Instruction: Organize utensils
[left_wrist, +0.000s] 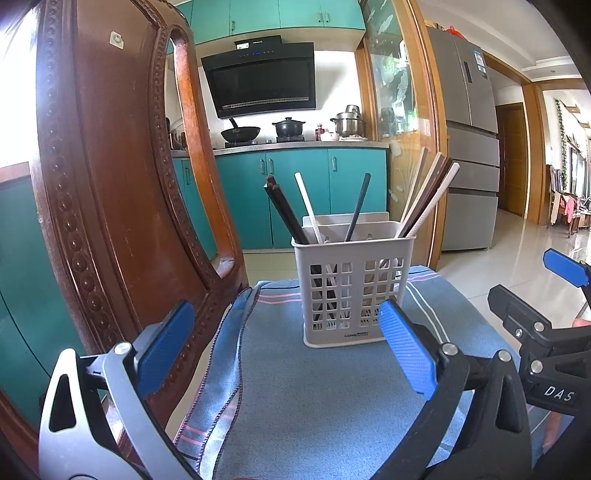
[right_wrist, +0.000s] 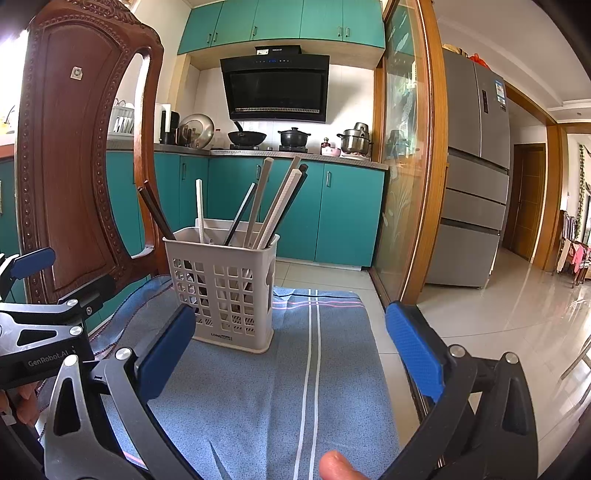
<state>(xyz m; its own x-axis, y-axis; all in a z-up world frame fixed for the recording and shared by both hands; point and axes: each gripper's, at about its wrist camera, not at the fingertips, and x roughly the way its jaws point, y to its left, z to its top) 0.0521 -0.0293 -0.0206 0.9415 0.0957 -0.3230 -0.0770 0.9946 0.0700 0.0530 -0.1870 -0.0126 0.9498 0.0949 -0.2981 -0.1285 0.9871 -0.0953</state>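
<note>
A white slotted utensil holder (left_wrist: 351, 288) (right_wrist: 221, 291) stands upright on a blue striped cloth (left_wrist: 295, 387) (right_wrist: 258, 387) over a chair seat. Several chopsticks (left_wrist: 288, 210) (right_wrist: 273, 199), dark, white and brown, lean inside it, with their tops fanning out. My left gripper (left_wrist: 284, 354) is open, short of the holder, with nothing between its blue pads. My right gripper (right_wrist: 291, 350) is also open and empty, with the holder just ahead of its left pad. Each gripper shows at the edge of the other's view: the right one (left_wrist: 554, 295), the left one (right_wrist: 29, 280).
The carved wooden chair back (left_wrist: 110, 184) (right_wrist: 74, 166) rises close on the left. Tiled floor (right_wrist: 498, 325) lies past the seat's right edge. Teal cabinets (left_wrist: 295, 199), a stove with pots and a grey fridge (right_wrist: 476, 184) stand behind. A fingertip (right_wrist: 334, 465) shows at the bottom.
</note>
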